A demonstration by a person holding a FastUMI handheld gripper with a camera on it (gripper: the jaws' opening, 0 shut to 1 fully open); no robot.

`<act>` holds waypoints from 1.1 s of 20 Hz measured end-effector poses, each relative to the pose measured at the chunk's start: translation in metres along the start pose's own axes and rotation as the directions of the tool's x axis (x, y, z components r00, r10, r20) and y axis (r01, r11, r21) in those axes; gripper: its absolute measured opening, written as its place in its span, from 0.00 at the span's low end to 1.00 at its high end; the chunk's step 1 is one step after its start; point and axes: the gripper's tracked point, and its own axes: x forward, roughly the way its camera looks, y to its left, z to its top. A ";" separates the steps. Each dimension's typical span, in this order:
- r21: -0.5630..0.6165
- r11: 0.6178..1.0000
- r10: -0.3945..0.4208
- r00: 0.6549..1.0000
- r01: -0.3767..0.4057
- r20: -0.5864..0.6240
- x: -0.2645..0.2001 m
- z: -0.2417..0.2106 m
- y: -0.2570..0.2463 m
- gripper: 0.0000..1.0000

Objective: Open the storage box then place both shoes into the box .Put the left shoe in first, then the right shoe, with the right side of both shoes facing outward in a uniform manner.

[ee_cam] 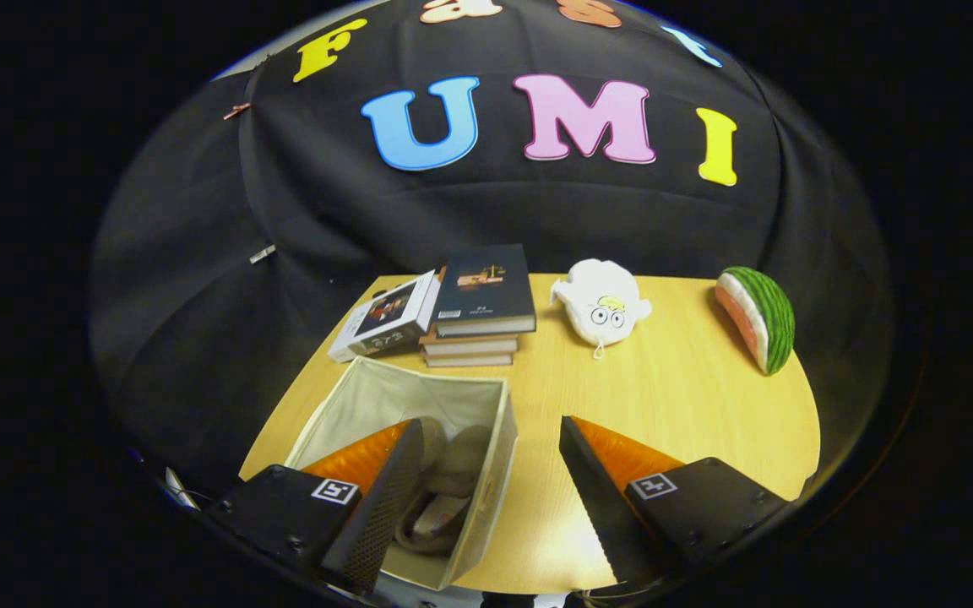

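On the table [689, 397] we see the open box [486, 422] just ahead of our claw [491, 439], under its left finger, a shoe [444, 498] lying inside lengthwise. The claw is spread wide, holding nothing.

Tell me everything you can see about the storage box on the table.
The storage box is a pale fabric-lined bin with soft walls, open at the top, standing upright on the wooden table in front of the stacked books. Grey shoes lie inside. The open claw hovers above, one finger over its interior.
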 end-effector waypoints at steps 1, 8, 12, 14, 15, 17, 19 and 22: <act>-0.001 1.000 -0.008 1.000 0.009 0.029 -0.004 0.009 -0.011 1.00; -0.058 0.992 -0.099 0.971 0.114 0.216 -0.044 0.068 -0.104 1.00; -0.078 0.984 -0.131 0.943 0.162 0.304 -0.068 0.096 -0.149 1.00; -0.082 0.981 -0.141 0.931 0.178 0.337 -0.078 0.106 -0.164 1.00; -0.084 0.978 -0.148 0.924 0.189 0.352 -0.084 0.109 -0.171 1.00; -0.084 0.973 -0.170 0.908 0.217 0.382 -0.094 0.116 -0.187 0.99; -0.077 0.971 -0.176 0.893 0.227 0.414 -0.106 0.124 -0.196 0.98; -0.068 0.969 -0.187 0.884 0.238 0.428 -0.111 0.124 -0.207 0.98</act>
